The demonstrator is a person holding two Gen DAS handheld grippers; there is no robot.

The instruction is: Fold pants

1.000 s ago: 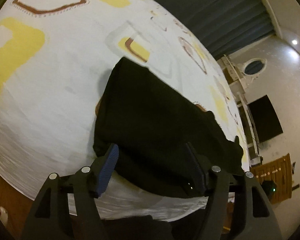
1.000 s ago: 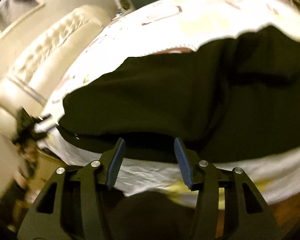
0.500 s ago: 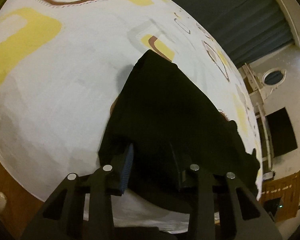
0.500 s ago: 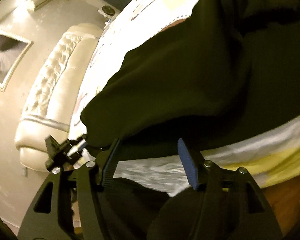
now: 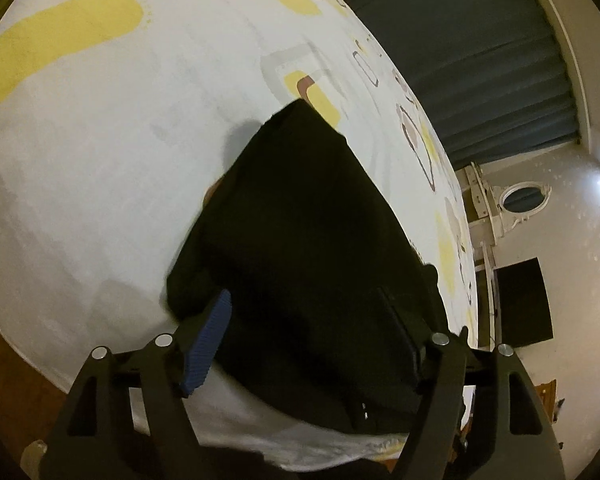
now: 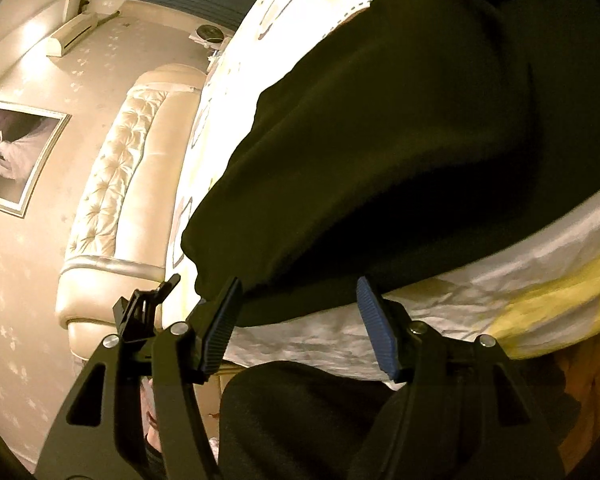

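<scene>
You are holding the left gripper [image 5: 306, 334] low over the near edge of the bed [image 5: 100, 140], its fingers spread wide apart and gripping nothing. The blue pad [image 5: 206, 344] on one finger is showing clearly; the other finger is dark against the cloth. The pants [image 5: 300, 240] are lying folded on the patterned sheet, a black block running from the near edge away toward the middle of the bed, with one narrow end farthest from you.

You are keeping the right gripper [image 6: 300, 320] at the bed's edge too, fingers also apart, with the blue pads [image 6: 374, 330] just below the hem of the pants [image 6: 400, 140]. Whether the tips are touching the cloth, you cannot tell from here. The pants are filling most of that view, lying over the white and yellow sheet [image 6: 440, 308]. A padded headboard [image 6: 128, 200] is standing beyond, to the left.
</scene>
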